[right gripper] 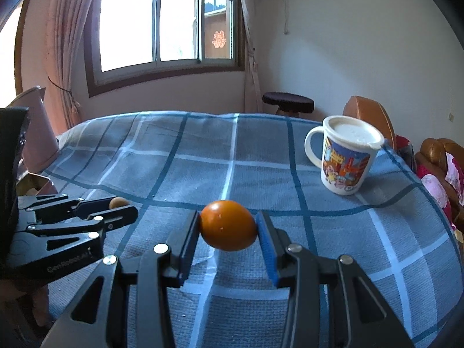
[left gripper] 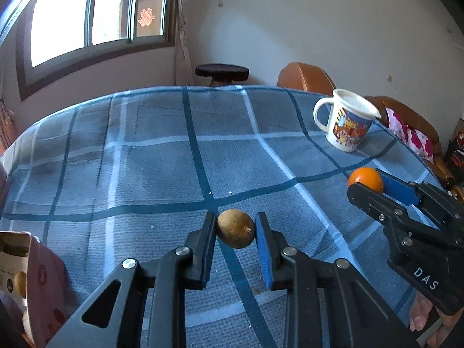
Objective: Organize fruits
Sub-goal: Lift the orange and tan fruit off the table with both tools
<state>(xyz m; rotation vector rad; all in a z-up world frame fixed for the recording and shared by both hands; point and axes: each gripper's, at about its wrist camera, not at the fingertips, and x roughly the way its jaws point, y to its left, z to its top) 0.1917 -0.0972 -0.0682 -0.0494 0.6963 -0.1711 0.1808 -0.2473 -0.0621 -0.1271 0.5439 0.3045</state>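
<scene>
My left gripper (left gripper: 235,227) is shut on a small brown fruit (left gripper: 235,229) and holds it a little above the blue checked tablecloth (left gripper: 162,162). My right gripper (right gripper: 228,224) is shut on a small orange fruit (right gripper: 228,225), also held above the cloth (right gripper: 232,156). In the left wrist view the right gripper (left gripper: 366,184) shows at the right with the orange fruit (left gripper: 364,179). In the right wrist view the left gripper (right gripper: 123,207) shows at the left with the brown fruit (right gripper: 118,202) partly hidden between its fingers.
A white cartoon mug (left gripper: 346,121) with a lid stands at the table's far right, also in the right wrist view (right gripper: 345,153). An open cardboard box (left gripper: 32,284) with fruit inside is at the near left. A dark stool (left gripper: 221,72) and brown chairs (left gripper: 304,76) stand beyond the table.
</scene>
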